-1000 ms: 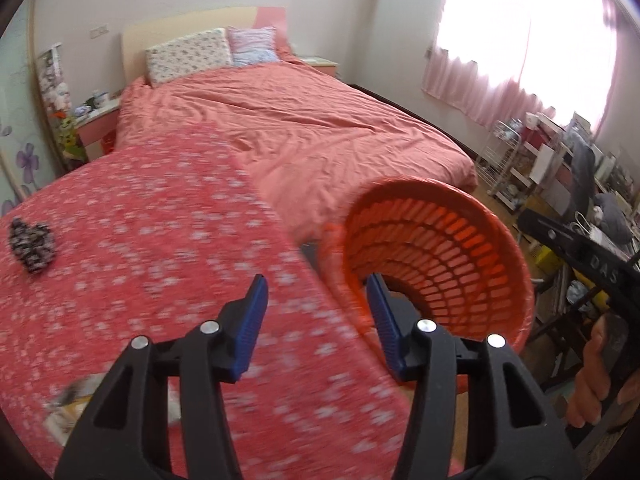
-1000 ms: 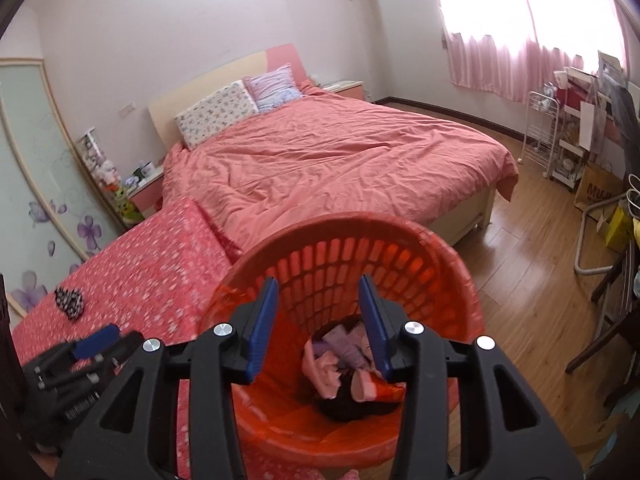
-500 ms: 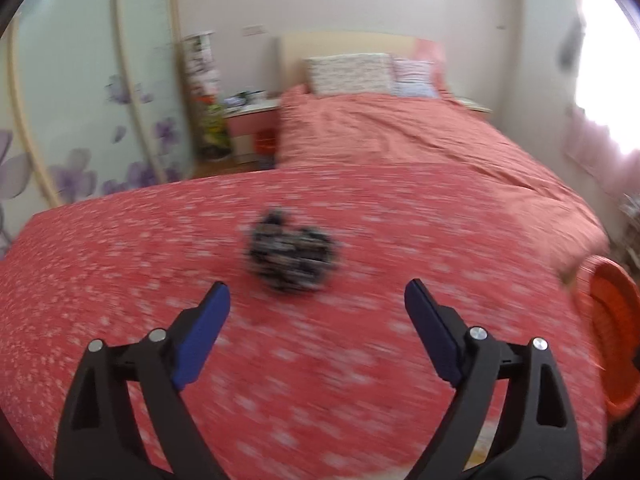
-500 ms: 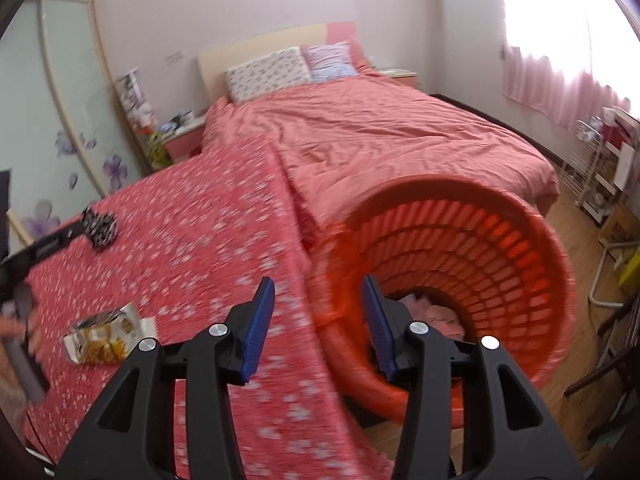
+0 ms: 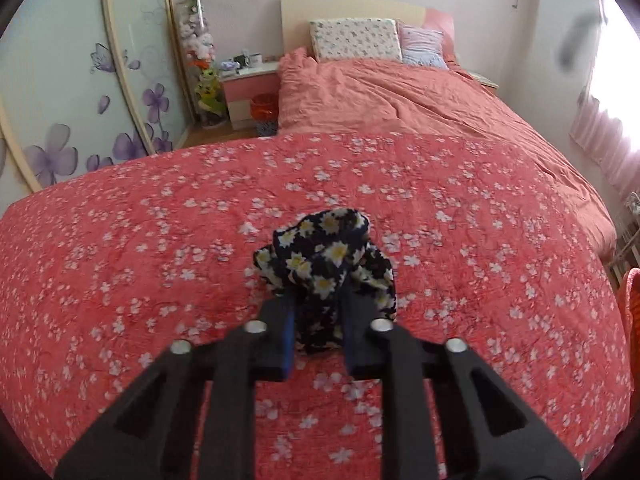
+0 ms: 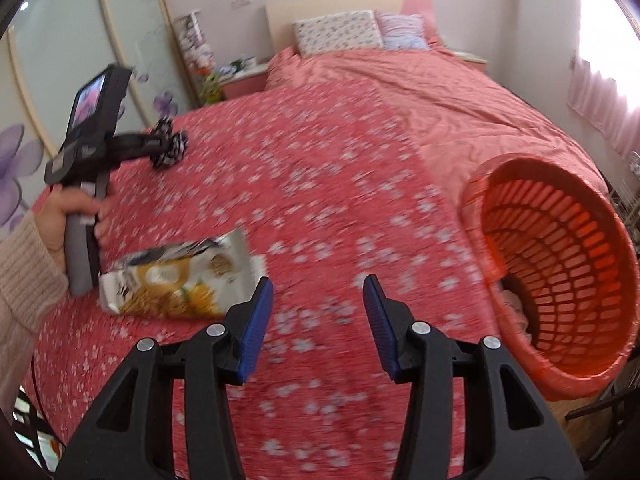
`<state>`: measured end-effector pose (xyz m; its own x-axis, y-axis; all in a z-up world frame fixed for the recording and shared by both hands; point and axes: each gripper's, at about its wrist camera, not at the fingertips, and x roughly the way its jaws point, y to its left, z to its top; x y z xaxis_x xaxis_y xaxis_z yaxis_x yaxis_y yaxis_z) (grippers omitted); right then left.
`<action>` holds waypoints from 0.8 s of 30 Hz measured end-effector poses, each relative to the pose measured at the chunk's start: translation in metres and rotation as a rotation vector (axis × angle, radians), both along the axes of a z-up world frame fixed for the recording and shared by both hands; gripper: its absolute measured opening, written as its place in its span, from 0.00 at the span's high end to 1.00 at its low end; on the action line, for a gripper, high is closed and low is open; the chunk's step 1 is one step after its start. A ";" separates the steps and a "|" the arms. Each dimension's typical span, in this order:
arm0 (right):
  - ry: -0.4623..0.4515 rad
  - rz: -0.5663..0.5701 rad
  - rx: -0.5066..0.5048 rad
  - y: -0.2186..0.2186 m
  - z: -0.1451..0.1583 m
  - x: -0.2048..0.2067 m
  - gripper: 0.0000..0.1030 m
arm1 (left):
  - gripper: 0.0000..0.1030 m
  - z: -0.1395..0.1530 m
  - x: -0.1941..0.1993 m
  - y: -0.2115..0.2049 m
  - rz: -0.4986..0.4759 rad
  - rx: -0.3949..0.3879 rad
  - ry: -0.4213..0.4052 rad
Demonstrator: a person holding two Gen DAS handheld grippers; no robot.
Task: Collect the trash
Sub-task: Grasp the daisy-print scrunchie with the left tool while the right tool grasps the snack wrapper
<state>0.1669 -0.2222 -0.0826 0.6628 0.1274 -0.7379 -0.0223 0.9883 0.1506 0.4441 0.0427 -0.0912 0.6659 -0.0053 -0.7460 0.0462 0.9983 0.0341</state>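
The right-wrist view is motion-blurred, and the tilted orange slatted plastic basket (image 6: 560, 264) at the bed's right edge hides most of its contents. The left gripper (image 5: 316, 320) is clamped on a crumpled dark cloth with white daisies (image 5: 326, 268) on the red floral bedspread (image 5: 120, 248). The right gripper (image 6: 318, 316) hangs open beside a crinkled silver-and-yellow snack wrapper (image 6: 180, 280) lying flat on the bedspread.
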 end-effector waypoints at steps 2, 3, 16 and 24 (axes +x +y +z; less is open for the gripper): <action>0.017 0.026 0.006 0.009 -0.002 0.002 0.54 | 0.88 0.000 -0.006 0.009 -0.006 -0.006 -0.003; 0.024 0.040 0.007 0.014 -0.002 0.002 0.54 | 0.88 0.002 -0.012 0.015 -0.003 0.002 -0.005; 0.074 0.106 -0.077 0.062 -0.004 0.007 0.54 | 0.88 0.008 -0.097 0.113 0.032 -0.046 -0.005; 0.071 -0.003 -0.063 0.064 -0.004 0.060 0.54 | 0.88 0.006 -0.114 0.122 0.009 -0.048 -0.003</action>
<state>0.2271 -0.1583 -0.0868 0.6090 0.0771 -0.7894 -0.0104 0.9960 0.0893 0.3302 0.1648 -0.0857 0.6685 -0.0352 -0.7428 0.0376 0.9992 -0.0134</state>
